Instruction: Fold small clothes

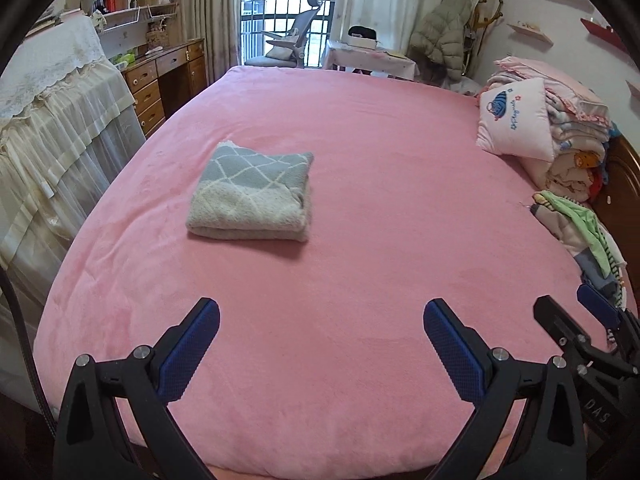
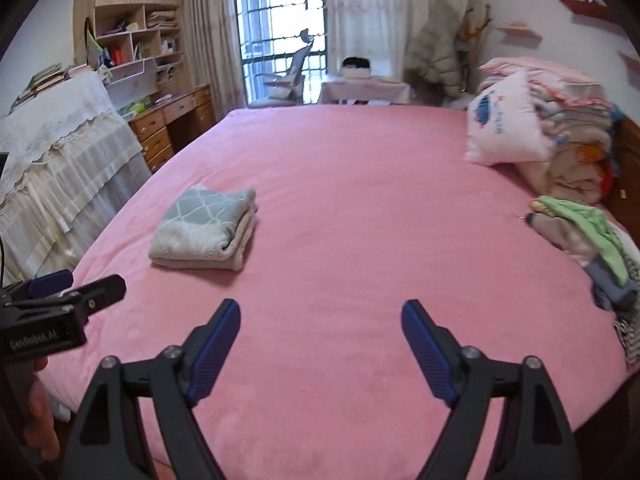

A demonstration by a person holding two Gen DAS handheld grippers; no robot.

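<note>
Fleecy matt pink bedspread (image 1: 360, 208); knitted grey cloth (image 1: 252, 192); glossy wooden desk (image 1: 168, 76)

Bed: wide, covered in a pink plush sheet (image 1: 360, 200).
Window: tall barred glass door (image 1: 288, 8), bright daylight behind.
Curtains: pale, hanging at both sides (image 1: 208, 12).
Chair: grey office chair (image 1: 292, 40) in front of the door.
Desk: wooden, with drawers (image 1: 160, 84), against the left wall.
Shelving: open wooden cubbies (image 2: 132, 40) holding books and papers.
Left foreground: furniture draped in cream lace cloth (image 1: 60, 120).
Side table: small, cloth-covered (image 1: 368, 56).
Right wall: white, with floating shelves (image 1: 532, 32).
Coat: olive padded jacket hanging in the corner (image 1: 444, 32).
</note>
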